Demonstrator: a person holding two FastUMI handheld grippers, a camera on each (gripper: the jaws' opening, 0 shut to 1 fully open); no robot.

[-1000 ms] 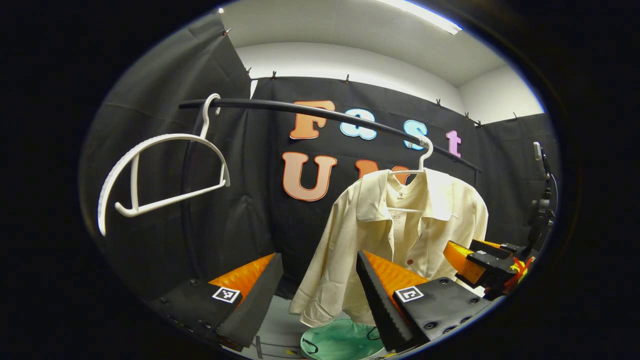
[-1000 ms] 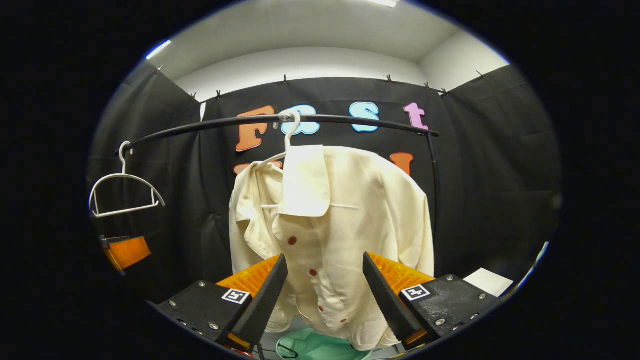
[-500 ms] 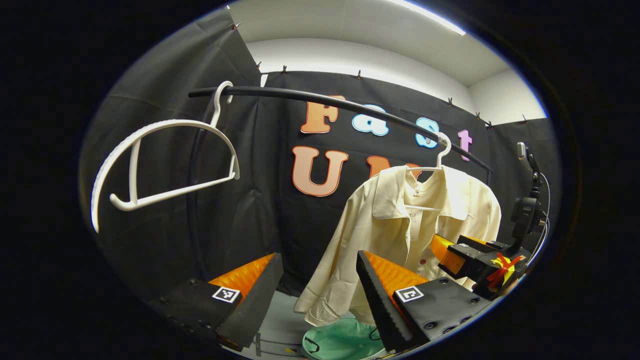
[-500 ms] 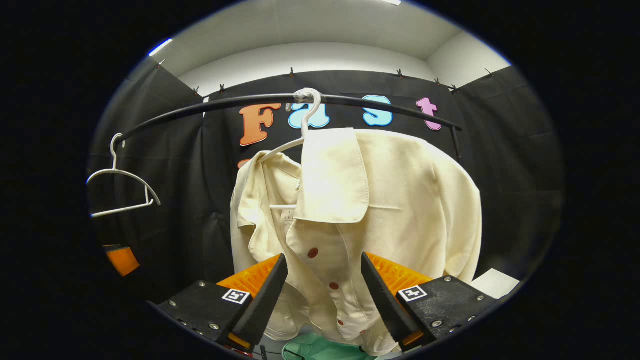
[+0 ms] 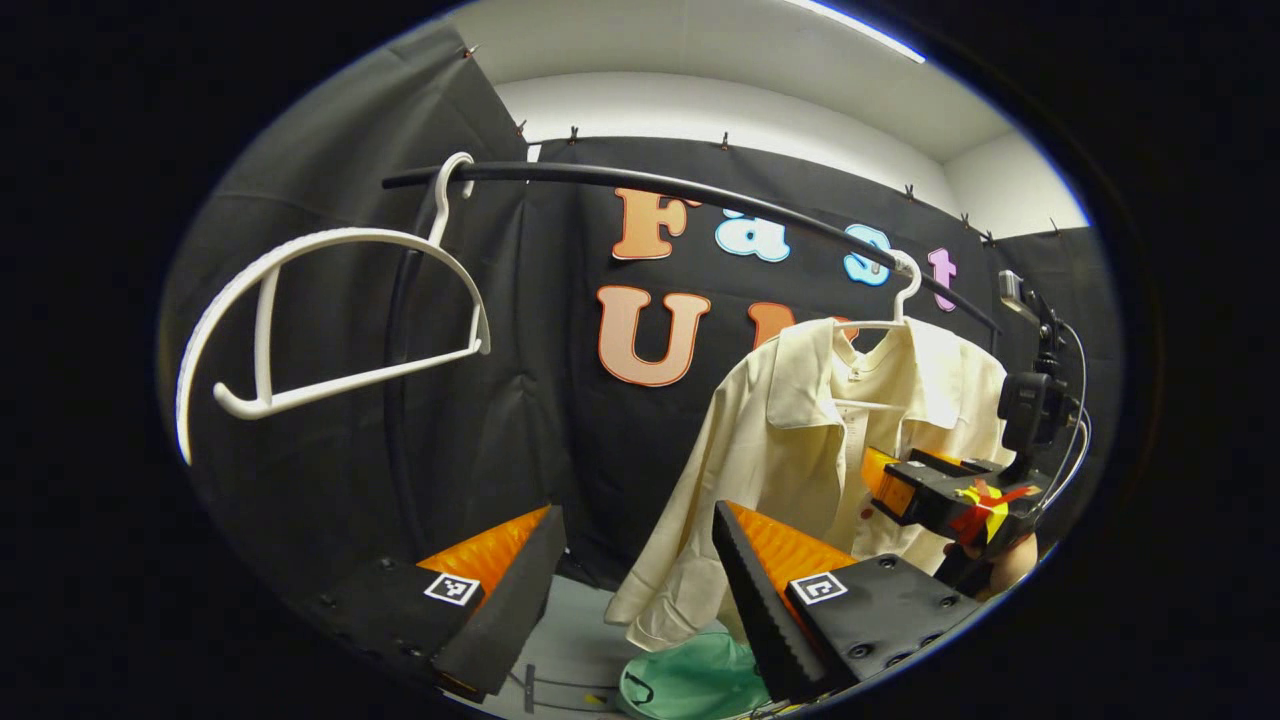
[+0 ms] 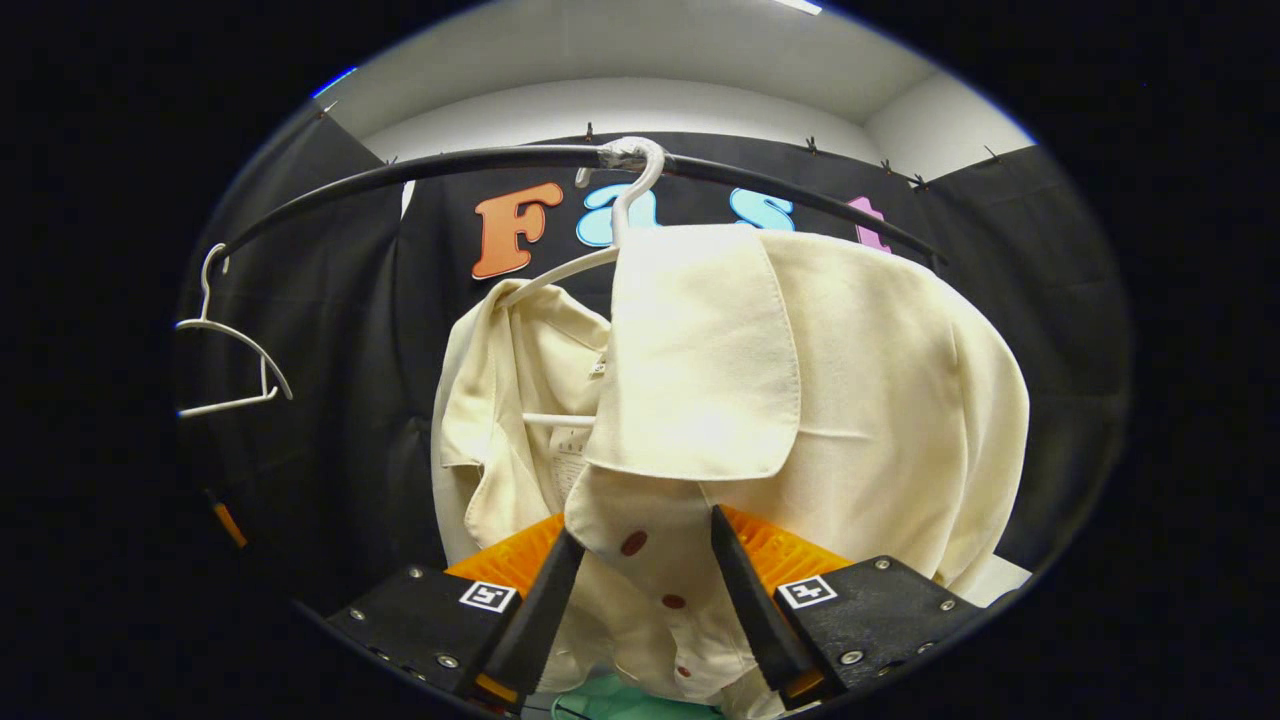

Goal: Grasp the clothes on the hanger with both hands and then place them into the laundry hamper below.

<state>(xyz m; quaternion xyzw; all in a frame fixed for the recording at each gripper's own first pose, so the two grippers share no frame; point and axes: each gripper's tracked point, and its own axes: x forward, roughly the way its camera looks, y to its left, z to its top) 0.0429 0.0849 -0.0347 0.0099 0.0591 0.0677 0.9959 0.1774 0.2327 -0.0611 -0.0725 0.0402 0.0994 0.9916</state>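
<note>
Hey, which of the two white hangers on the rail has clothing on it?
The hanger carrying the cream shirt, the one right in front of the right gripper. The other hanger, further along the black rail, hangs bare.

Cream shirt (image 6: 800, 400) hung on white hanger (image 6: 630, 210) from black rail (image 6: 400, 172). Right claw (image 6: 640, 590) held apart around buttoned front edge. Empty hanger (image 6: 225, 340) seen far left. Green hamper (image 6: 620, 700) glimpsed below.

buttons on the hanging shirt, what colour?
Dark red, on the cream shirt; the buttons show best in the right gripper view.
</note>
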